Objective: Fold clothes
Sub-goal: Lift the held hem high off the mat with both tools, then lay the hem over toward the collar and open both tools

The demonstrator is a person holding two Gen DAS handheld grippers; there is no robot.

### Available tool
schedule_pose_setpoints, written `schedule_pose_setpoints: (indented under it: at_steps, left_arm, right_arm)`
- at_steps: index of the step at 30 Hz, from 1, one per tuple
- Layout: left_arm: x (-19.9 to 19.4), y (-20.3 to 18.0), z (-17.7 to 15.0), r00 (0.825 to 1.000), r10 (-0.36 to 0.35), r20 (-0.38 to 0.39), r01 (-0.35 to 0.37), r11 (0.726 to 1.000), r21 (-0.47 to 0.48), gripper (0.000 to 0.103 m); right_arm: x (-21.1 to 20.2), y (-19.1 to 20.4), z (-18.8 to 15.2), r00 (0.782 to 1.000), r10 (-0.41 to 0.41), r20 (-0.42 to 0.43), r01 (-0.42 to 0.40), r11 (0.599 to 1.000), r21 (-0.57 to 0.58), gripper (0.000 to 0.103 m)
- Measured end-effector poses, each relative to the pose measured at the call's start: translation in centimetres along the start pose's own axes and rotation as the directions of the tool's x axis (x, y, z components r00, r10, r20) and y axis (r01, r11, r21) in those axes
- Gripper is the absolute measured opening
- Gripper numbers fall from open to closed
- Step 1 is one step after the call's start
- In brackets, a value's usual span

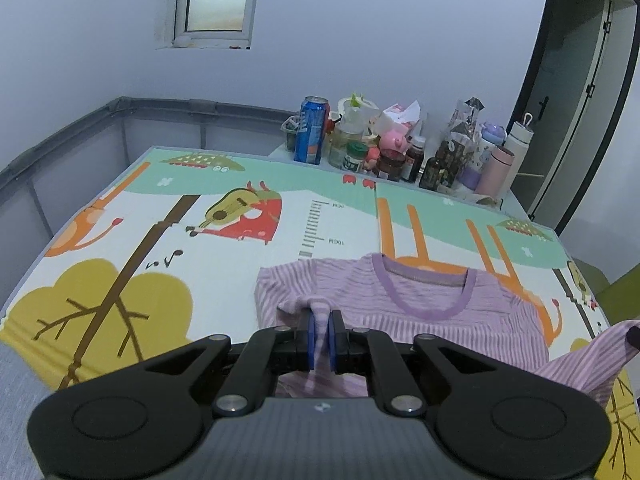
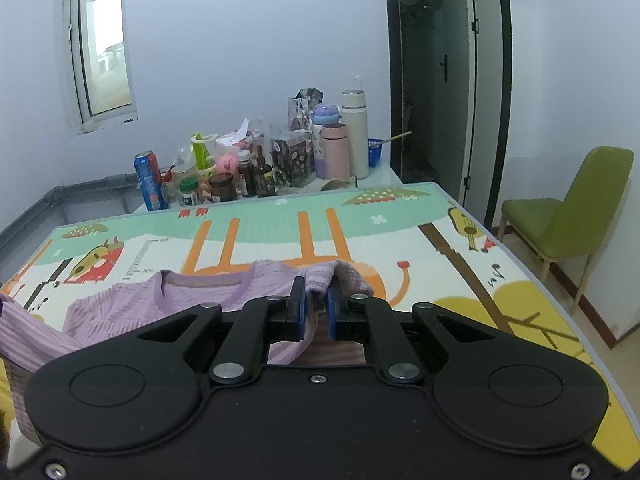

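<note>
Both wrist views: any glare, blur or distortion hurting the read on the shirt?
Left wrist: strong fisheye bowing at the door frame, dim bluish light, striped shirt sharp. Right wrist: window blown out white, dark corner vignetting, shirt clear, no motion blur.

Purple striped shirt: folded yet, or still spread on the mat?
Partly spread, not neatly folded. The purple striped shirt lies neckline-up on the play mat, its near part lifted, pinched by the left gripper and the right gripper.
</note>
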State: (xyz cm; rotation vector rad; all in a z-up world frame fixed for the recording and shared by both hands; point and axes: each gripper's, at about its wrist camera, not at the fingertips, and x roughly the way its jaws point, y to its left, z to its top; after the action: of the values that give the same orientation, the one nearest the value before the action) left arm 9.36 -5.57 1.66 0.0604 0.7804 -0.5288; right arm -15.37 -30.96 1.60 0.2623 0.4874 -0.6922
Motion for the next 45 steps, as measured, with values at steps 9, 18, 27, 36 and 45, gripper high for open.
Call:
schedule_pose_setpoints:
  at_steps: [9,18,27,36,45]
  left_arm:
    - [2.3,-0.4,2.7,1.000,0.002,0.020,-0.002,1.000,-0.008,0.008]
    - [5.2,-0.9,5.1,1.000,-0.002,0.018,0.003,1.000,-0.010,0.008]
    - [9.7,-1.2,6.0,0.999,0.014,-0.037,-0.015,1.000,-0.015,0.009]
    - [15.1,-0.3,5.5,0.988,0.100,-0.114,-0.105,0.994,-0.037,0.012]
    - [18.0,0.9,4.5,0.973,0.153,-0.173,-0.166,0.984,-0.061,0.012]
  right_arm:
    - [3.2,0.6,2.1,1.000,0.002,0.020,-0.002,1.000,-0.020,0.009]
    - [7.0,0.4,4.1,1.000,0.009,0.017,-0.009,1.000,0.002,0.009]
    - [11.7,0.2,5.0,0.999,0.021,-0.039,-0.019,0.999,0.038,0.009]
    - [17.8,-0.6,3.0,0.984,0.000,-0.178,0.019,0.994,0.105,0.009]
    - [21.1,-1.1,1.0,0.967,-0.019,-0.254,0.049,0.993,0.110,0.016]
